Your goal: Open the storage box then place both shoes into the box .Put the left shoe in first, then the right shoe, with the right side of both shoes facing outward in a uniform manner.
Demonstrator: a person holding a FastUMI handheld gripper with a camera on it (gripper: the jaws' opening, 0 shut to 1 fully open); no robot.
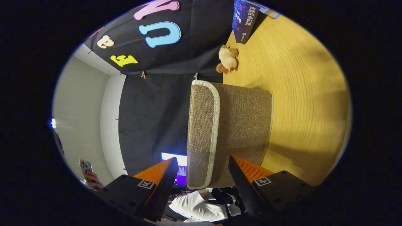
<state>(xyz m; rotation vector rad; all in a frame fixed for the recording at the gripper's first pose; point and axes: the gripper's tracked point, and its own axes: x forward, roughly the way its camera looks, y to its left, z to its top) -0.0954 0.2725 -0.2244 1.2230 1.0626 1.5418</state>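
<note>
Gripper point(201, 175) rolled sideways, jaws spread wide, nothing held. Storage box point(232, 125) sits just ahead, its near end between the fingers, neither touching. Woven fabric over a stiff frame, pale piping round the lid point(202, 131); probably light, not slippery, may slide on the worktop point(301, 94) if pushed. Lid still shut. Best hold: piped lid edge at 12 o'clock from the jaws. Shoe point(224, 197) below the box end, beside a white sleeve point(194, 207). Beyond, at 1 o'clock, a plush toy point(228, 58), then a blue carton point(245, 18).
</note>
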